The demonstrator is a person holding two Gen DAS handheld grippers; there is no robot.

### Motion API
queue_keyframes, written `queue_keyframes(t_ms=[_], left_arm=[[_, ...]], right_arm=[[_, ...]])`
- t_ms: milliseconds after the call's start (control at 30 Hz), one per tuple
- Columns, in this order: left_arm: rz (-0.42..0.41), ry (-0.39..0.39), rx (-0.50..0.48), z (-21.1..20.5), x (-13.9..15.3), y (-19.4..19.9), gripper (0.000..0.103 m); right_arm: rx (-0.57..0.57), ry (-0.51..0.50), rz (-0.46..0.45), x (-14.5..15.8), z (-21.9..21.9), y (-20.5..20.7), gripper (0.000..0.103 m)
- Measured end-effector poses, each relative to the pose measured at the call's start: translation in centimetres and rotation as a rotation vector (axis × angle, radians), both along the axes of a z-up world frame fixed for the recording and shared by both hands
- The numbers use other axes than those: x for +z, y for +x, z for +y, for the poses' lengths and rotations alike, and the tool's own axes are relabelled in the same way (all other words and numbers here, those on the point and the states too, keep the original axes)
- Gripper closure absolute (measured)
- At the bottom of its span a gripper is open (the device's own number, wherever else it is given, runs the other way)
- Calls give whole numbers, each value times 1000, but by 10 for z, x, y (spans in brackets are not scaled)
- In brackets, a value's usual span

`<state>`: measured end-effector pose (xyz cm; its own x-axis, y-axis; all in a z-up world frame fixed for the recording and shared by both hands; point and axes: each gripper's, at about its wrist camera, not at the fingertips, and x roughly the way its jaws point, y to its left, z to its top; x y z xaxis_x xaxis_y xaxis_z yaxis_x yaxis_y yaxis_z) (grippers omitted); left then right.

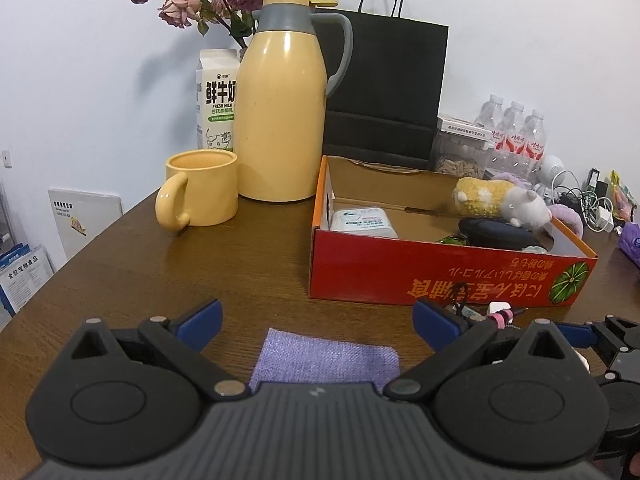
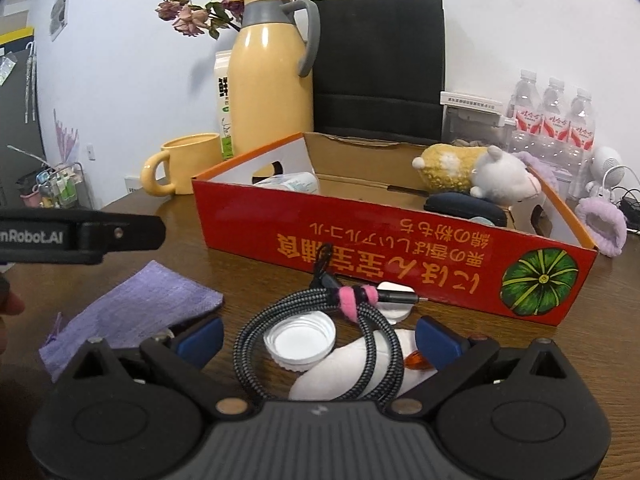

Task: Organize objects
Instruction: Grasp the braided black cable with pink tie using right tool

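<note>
Both grippers' fingers wide apart, empty: left (image 1: 318, 316) over purple cloth (image 1: 326, 360); right (image 2: 319, 334) around coiled cable (image 2: 316, 344).

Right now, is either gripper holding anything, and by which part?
Nothing is held. The left gripper stands open over the purple cloth; the right gripper stands open around the coiled cable, jaws apart.

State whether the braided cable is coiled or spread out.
Coiled: the braided cable loops round itself, bound by a pink tie, on the table.

3 water bottles (image 2: 553, 114), 1 mug (image 1: 202, 188), approx. 2 caps (image 2: 300, 340).
</note>
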<state>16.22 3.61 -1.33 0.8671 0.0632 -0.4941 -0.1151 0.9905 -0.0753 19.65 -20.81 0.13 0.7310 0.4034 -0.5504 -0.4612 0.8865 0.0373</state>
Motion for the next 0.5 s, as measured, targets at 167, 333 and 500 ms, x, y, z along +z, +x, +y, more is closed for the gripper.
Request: queue_keyframes(t_ms=[167,333,500], left_arm=[[5,0,2,0,0,1,0],[5,-1,2,0,-1,1,0],[4,-1,1,0,-1,1,0]], right_arm=[[0,-10,74,-5,2,8,2],[-13,2,53,-5,-1,5,13],[-10,15,39,-3,-3,1,13]])
